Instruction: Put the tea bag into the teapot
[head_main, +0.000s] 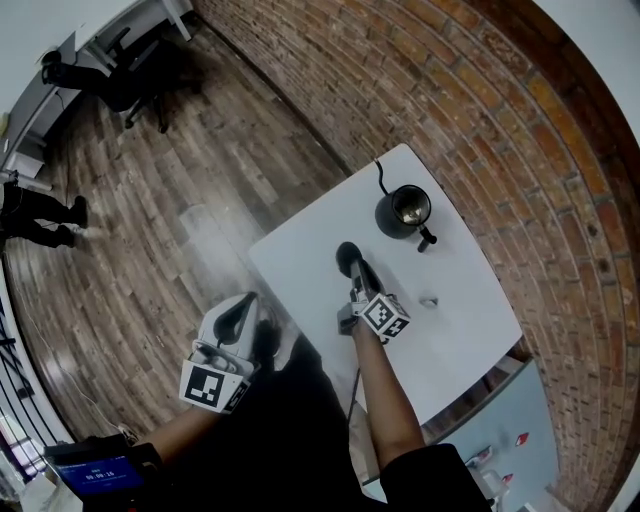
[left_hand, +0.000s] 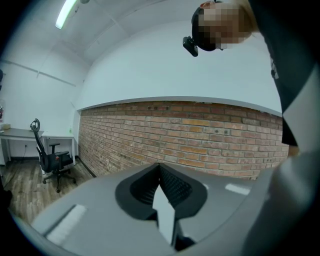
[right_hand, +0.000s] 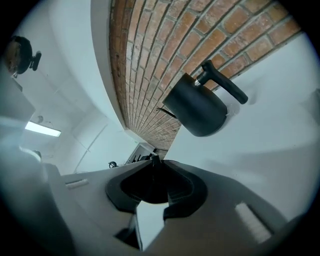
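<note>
I have not got the tea bag (head_main: 429, 300) yet, it lies by the table's (head_main: 300, 250) right edge, apart from the teapot (head_main: 403, 212) near the far corner, so my right gripper (head_main: 348, 257), jaws together and empty, must open and reach it.

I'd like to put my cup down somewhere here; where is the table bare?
The white table is bare between the teapot and the small pale item, and from that item to the near edge. The far corner, round the teapot, is crowded; the right tool hangs over the middle.
</note>
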